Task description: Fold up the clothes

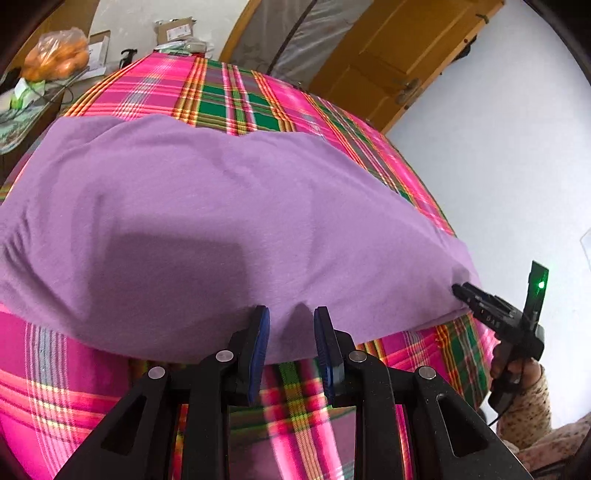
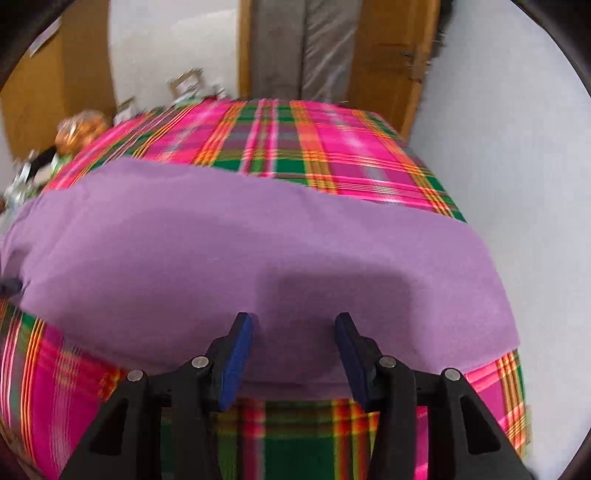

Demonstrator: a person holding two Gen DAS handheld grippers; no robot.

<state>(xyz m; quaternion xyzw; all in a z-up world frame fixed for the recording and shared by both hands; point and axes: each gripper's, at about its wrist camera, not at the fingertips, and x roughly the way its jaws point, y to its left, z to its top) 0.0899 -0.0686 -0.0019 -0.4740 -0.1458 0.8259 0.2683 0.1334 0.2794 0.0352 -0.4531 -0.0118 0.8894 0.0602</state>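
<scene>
A purple garment (image 1: 221,206) lies spread across a table under a pink-and-green plaid cloth (image 1: 236,92). My left gripper (image 1: 291,332) hovers at the garment's near hem. Its blue pads stand apart, a small pucker of purple fabric sits in the gap, and neither pad presses on it. In the right wrist view, which is blurred, the right gripper (image 2: 294,332) is also at the near hem of the garment (image 2: 258,258), jaws wider apart and fabric between them. The left wrist view shows the right gripper (image 1: 460,291) tip against the garment's right corner.
A hand in a speckled sleeve (image 1: 524,398) holds the right gripper. A bag of oranges (image 1: 55,55) and cardboard boxes (image 1: 177,31) sit beyond the table's far left end. A wooden door (image 1: 399,55) stands behind. Pale floor (image 1: 498,166) lies right of the table.
</scene>
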